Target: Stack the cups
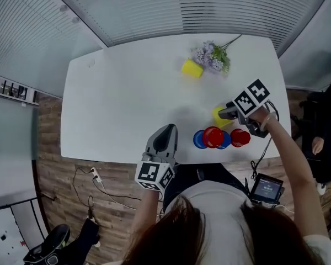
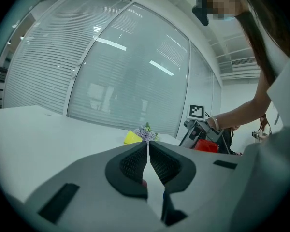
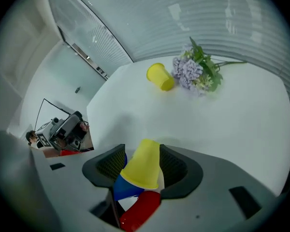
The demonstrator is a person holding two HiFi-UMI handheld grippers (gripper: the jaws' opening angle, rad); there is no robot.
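My right gripper point(image 1: 225, 112) is open around a yellow cup point(image 1: 218, 119) near the table's front right. In the right gripper view the yellow cup point(image 3: 145, 163) sits between the wide jaws of the gripper point(image 3: 142, 151), narrow end away from the camera, with a gap at the left pad. Blue cups point(image 1: 200, 139) and red cups point(image 1: 213, 136) stand in an overlapping row just in front of it. A second yellow cup point(image 1: 192, 68) lies on its side at the back. My left gripper point(image 1: 164, 138) is shut and empty at the front edge, its jaws meeting point(image 2: 148, 148).
A sprig of purple flowers point(image 1: 212, 56) lies beside the far yellow cup. The white table point(image 1: 121, 104) ends close to the cup row. A small screen device point(image 1: 266, 188) and cables are on the floor below the front edge.
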